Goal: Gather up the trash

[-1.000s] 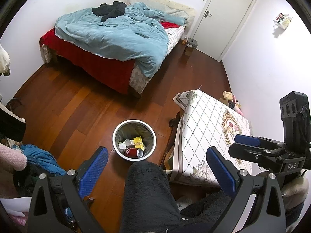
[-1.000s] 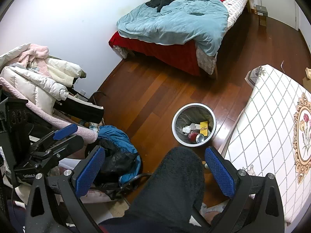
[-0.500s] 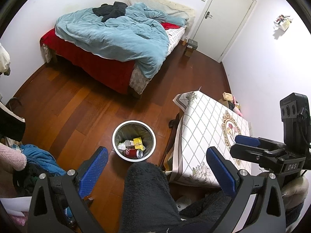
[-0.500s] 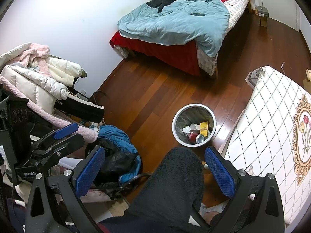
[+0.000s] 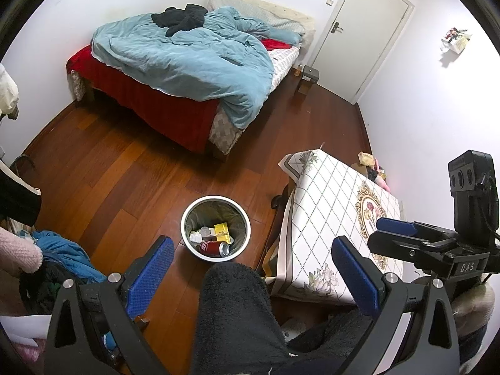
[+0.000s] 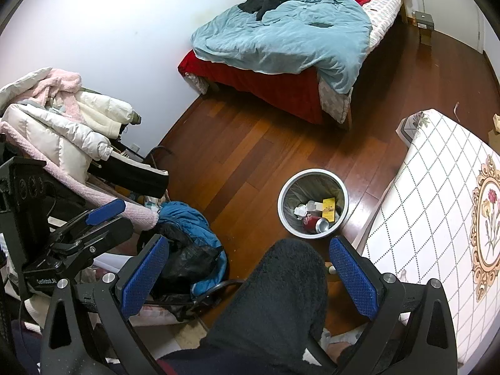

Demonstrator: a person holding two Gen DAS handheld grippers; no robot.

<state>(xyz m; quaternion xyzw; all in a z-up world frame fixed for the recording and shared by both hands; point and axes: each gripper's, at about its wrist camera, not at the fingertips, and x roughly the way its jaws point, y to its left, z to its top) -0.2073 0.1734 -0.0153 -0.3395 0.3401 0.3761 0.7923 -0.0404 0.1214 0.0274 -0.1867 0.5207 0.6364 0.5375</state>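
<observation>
Bin [image 5: 215, 228] holds can [image 5: 215, 247], scraps; both tools [image 5: 250, 268] [image 6: 247, 268] apart, empty. Collection apparently done; next, search floor for leftovers.

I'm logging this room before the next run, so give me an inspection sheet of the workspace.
Surface: wooden floor; patterned tablecloth bare.
Job's things: trash bin on floor holds red can, yellow box, crumpled paper.
Clutter: clothes pile, blue jacket.
Grippers: left gripper and right gripper open, holding nothing.
Cables: nothing seen.
Surroundings: bed, shut door, a person's knee.
</observation>
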